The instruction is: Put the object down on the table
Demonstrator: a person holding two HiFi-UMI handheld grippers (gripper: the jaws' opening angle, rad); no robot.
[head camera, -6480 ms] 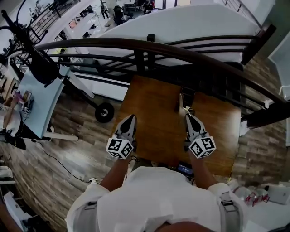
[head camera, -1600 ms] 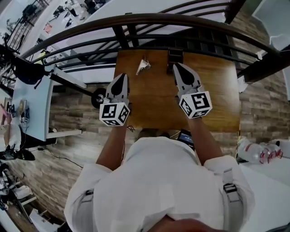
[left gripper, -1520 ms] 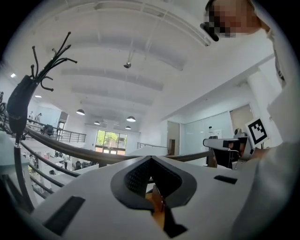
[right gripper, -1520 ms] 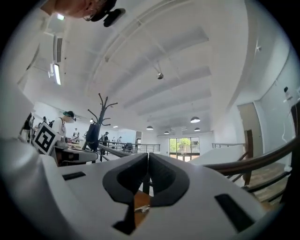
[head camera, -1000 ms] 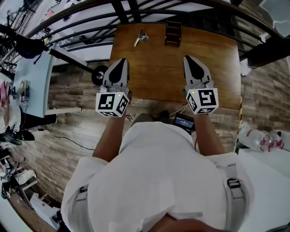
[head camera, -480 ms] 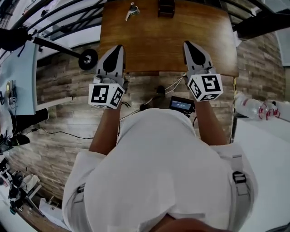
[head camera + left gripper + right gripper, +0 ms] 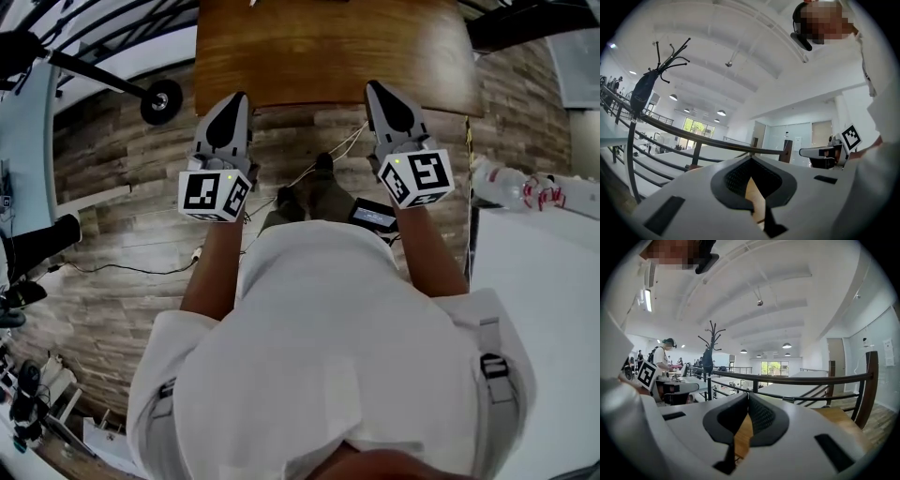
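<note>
Left gripper view shows the left tool (image 7: 751, 161) pressed together, seemingly empty; right tool (image 7: 747, 397) likewise.

Glossy smooth wood table (image 7: 328, 47); rough-grained plank floor (image 7: 112, 234); white cloth shirt (image 7: 328, 356); matt grey plastic left gripper (image 7: 234, 99), right gripper (image 7: 375, 89)

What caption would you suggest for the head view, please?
Person in white shirt holds grey left gripper and right gripper, both shut and empty, at a brown wooden table.
</note>
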